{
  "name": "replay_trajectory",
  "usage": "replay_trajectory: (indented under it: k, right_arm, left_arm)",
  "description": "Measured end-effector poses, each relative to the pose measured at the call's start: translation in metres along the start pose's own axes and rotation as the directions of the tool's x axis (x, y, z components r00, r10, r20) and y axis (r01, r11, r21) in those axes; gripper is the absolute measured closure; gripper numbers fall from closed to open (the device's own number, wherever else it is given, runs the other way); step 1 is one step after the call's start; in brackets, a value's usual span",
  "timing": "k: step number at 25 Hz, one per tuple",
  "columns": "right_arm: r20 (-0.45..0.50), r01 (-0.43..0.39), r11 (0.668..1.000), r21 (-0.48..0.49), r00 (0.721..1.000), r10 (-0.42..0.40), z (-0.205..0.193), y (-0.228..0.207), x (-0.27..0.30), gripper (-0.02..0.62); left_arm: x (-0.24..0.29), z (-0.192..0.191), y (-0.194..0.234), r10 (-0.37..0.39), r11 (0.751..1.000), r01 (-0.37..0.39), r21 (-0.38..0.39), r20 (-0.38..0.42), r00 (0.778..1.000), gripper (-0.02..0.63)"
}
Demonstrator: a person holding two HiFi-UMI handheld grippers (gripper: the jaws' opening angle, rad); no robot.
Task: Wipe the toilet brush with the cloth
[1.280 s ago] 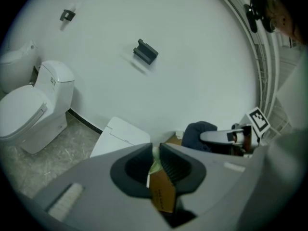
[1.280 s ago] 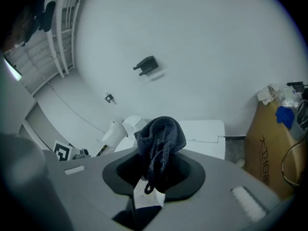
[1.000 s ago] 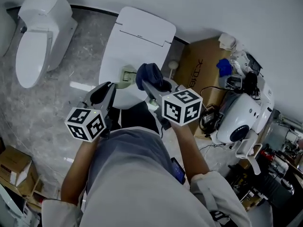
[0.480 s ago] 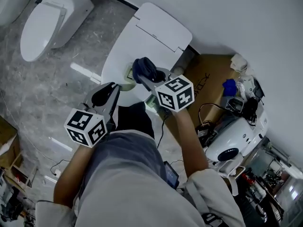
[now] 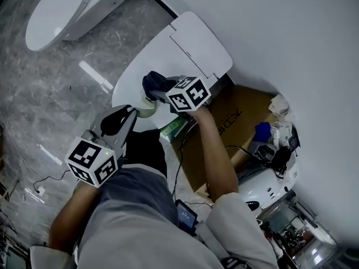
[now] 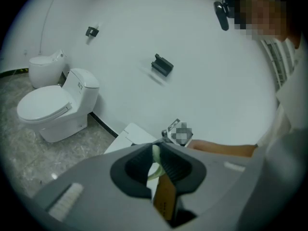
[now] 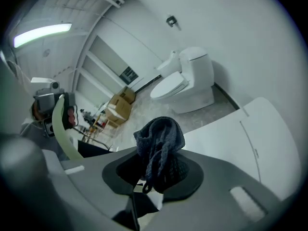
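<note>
The left gripper (image 6: 156, 153) pinches the thin, pale green handle of the toilet brush (image 6: 154, 163). The handle looks light, stiff and smooth, so it likely needs a firm pinch to stop it twisting. The right gripper (image 7: 159, 172) is clamped on the dark cloth (image 7: 161, 138), soft and bunched, just beside the brush above the toilet (image 5: 185, 43).

cloth (image 7: 161, 137): dark blue, soft, bunched up, pinched in the right gripper (image 5: 161, 92), above the front edge of the white toilet lid (image 5: 188, 49) | toilet brush (image 6: 155, 161): pale green, thin, curved, pinched in the left gripper (image 5: 132, 111), just beside the cloth
</note>
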State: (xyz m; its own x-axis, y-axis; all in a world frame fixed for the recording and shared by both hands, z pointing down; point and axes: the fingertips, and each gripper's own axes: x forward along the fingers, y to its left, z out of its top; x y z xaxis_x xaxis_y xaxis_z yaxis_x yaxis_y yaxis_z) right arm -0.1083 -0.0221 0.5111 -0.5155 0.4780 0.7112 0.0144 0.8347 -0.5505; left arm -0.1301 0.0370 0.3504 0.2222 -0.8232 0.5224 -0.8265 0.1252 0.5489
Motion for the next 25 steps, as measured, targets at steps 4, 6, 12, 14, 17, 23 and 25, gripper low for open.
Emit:
replay_trajectory:
  k: [4,6,12,14,17,23,25]
  right_arm:
    - [-0.121,-0.099,0.989,-0.111,0.989,0.086,0.001,-0.006,0.031,0.500]
    - [-0.197,-0.132,0.976,-0.170,0.976,0.098,-0.002,-0.010,0.047,0.500]
    - [-0.381,-0.206,0.943,-0.261,0.920,0.095,-0.021,-0.031,0.087,0.500]
    - [-0.424,-0.227,0.939,-0.259,0.900,0.101,-0.030,-0.034,0.097,0.502]
    - [-0.441,-0.239,0.940,-0.244,0.890,0.112,-0.035,-0.036,0.108,0.502]
    - [-0.463,-0.227,0.946,-0.232,0.881,0.098,-0.040,-0.045,0.123,0.500]
    - [-0.475,-0.226,0.945,-0.236,0.875,0.091,-0.041,-0.048,0.128,0.501]
  left_arm:
    - [0.001,0.001,0.000,0.018,1.000,-0.018,-0.001,0.003,1.000,0.606]
    - [0.000,0.001,0.001,0.035,0.999,-0.035,-0.008,0.008,0.999,0.606]
    - [0.004,0.005,0.007,0.067,0.998,-0.067,-0.017,0.024,0.997,0.606]
    - [0.005,0.006,0.008,0.072,0.997,-0.071,-0.022,0.032,0.997,0.606]
    - [0.006,0.009,0.008,0.078,0.996,-0.076,-0.037,0.047,0.996,0.606]
    - [0.010,0.012,0.009,0.082,0.996,-0.079,-0.046,0.054,0.995,0.606]
    - [0.011,0.014,0.009,0.083,0.996,-0.080,-0.041,0.050,0.995,0.606]
